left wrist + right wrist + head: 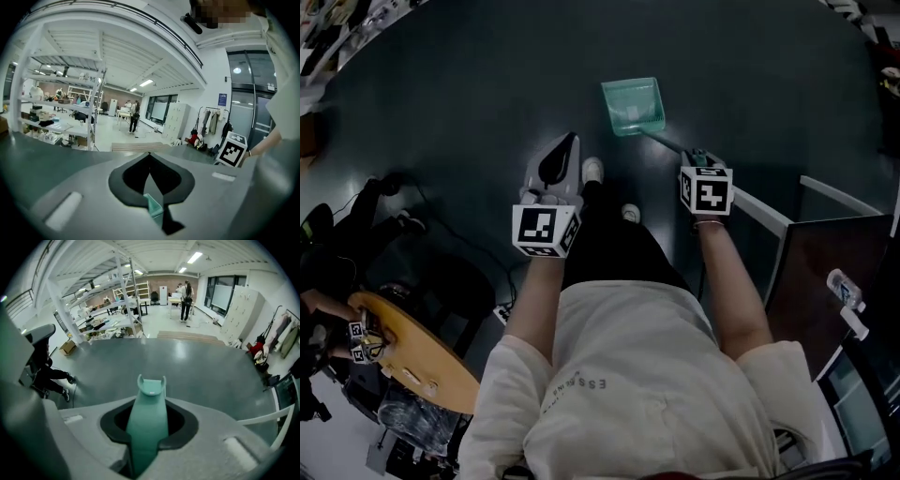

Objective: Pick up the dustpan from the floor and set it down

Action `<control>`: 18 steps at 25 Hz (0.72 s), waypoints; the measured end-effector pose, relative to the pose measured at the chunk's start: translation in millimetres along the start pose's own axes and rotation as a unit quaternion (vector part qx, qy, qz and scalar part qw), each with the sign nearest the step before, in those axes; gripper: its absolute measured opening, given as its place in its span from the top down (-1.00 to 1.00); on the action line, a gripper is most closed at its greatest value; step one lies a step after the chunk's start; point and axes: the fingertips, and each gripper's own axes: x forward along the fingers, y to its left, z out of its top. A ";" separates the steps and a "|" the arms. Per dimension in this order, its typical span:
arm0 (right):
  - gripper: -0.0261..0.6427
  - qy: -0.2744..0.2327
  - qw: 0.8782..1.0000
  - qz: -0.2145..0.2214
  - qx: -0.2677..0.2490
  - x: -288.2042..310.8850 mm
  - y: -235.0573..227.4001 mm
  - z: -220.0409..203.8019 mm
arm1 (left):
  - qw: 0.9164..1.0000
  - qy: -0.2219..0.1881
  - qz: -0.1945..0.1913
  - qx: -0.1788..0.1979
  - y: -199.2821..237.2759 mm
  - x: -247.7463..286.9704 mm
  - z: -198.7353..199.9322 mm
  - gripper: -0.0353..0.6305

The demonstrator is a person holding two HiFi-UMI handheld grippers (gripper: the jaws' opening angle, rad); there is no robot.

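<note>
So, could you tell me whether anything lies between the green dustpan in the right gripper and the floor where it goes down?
Nothing visible does. The translucent green plastic dustpan, held by its handle in the fingers of the right gripper, has only bare dark grey-green floor around it. The person's white shoe is nearest, apart from it.

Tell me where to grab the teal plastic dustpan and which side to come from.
Take the teal plastic dustpan by its long narrow handle, coming in from the handle's side. The handle is slim enough for two jaws, while the rest is wide and hollow. The right gripper is clamped on it there.
</note>
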 end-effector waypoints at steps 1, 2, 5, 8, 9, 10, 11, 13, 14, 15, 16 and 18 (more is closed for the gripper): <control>0.70 0.008 1.000 -0.004 0.006 14.2 0.2 2.2 | 1.000 0.008 -0.003 -0.006 4.7 8.8 -6.8 0.86; 0.70 0.015 1.000 -0.008 0.011 27.7 0.3 4.2 | 1.000 0.016 -0.006 -0.012 9.0 16.8 -13.7 0.86; 0.70 0.033 0.999 -0.018 0.019 63.4 4.2 9.8 | 0.999 0.038 -0.013 -0.024 19.8 32.8 -32.5 0.86; 0.70 0.047 0.998 -0.025 0.018 91.9 8.1 11.5 | 0.998 0.056 -0.012 -0.029 28.7 42.2 -50.7 0.86; 0.70 0.050 0.998 -0.027 0.017 99.7 8.2 12.4 | 0.998 0.061 -0.010 -0.033 32.5 45.8 -56.5 0.86; 0.70 0.051 0.998 -0.031 0.018 106.8 7.9 13.8 | 0.997 0.065 -0.007 -0.038 36.8 49.9 -61.7 0.86; 0.69 0.052 0.998 -0.034 0.020 113.3 7.9 15.6 | 0.997 0.069 -0.004 -0.043 41.7 53.9 -65.8 0.86; 0.70 0.051 0.998 -0.037 0.030 123.7 11.7 19.0 | 0.996 0.074 0.003 -0.051 51.4 58.9 -71.4 0.86; 0.69 0.050 0.998 -0.037 0.034 126.8 14.7 20.2 | 0.996 0.076 0.005 -0.054 54.8 60.1 -73.5 0.86; 0.69 0.050 0.997 -0.037 0.037 128.5 17.6 21.6 | 0.995 0.078 0.006 -0.057 57.0 61.1 -75.1 0.86; 0.69 0.049 0.997 -0.036 0.040 129.2 20.3 23.6 | 0.995 0.080 0.005 -0.060 58.3 62.1 -76.3 0.86; 0.69 0.041 0.997 -0.037 0.045 130.1 23.7 29.0 | 0.995 0.081 0.004 -0.063 59.8 63.9 -76.8 0.86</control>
